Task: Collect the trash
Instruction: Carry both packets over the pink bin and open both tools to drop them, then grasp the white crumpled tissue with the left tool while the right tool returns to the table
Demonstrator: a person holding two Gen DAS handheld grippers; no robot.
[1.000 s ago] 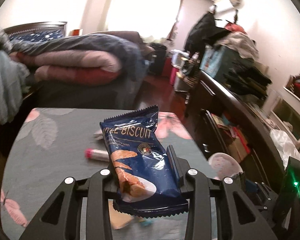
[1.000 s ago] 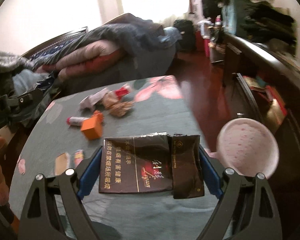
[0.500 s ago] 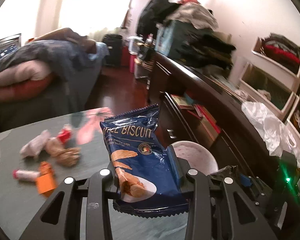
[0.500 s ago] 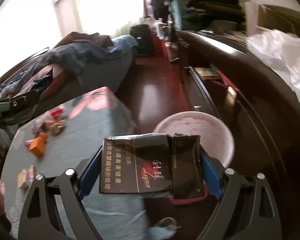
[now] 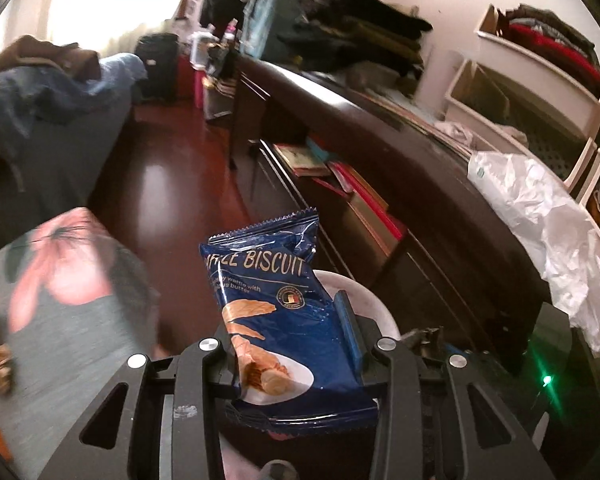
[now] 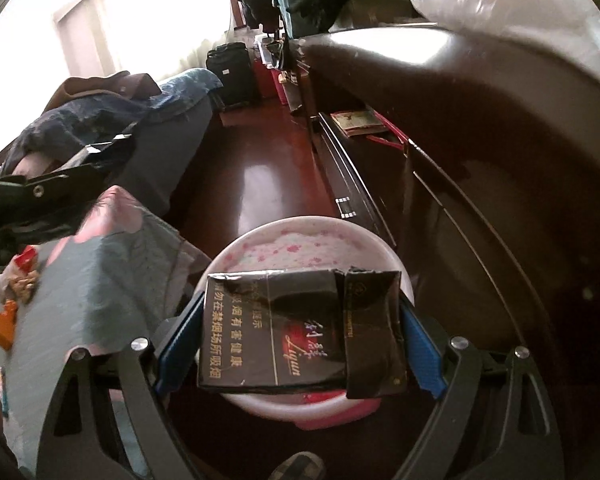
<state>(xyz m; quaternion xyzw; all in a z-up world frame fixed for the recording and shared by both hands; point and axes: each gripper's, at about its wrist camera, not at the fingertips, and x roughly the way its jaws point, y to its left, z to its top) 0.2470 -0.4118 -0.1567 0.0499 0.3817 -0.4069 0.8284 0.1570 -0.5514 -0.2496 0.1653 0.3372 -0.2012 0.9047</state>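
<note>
My left gripper [image 5: 290, 354] is shut on a blue waffle biscuit wrapper [image 5: 276, 304], which stands up between its pads. Just behind the wrapper shows the rim of a white bin [image 5: 374, 300] on the floor. My right gripper [image 6: 300, 330] is shut on a flattened black cigarette pack [image 6: 300, 330], held flat across its blue pads. That pack hangs right over the bin [image 6: 300, 240], white with pink specks inside. The left gripper's finger [image 6: 60, 176] pokes in at the left edge of the right wrist view.
A table with a grey flowered cloth [image 6: 96, 280] lies left of the bin, still carrying an orange box [image 6: 4, 324] and crumpled wrappers [image 6: 22, 276]. A dark long cabinet [image 5: 380, 152] runs along the right, with a white plastic bag [image 5: 540, 216] on top. Red-brown floor stretches ahead.
Both grippers have swung right and down, off the table and toward the bin. The pack now hangs over the bin's mouth. Both grips are unchanged.
</note>
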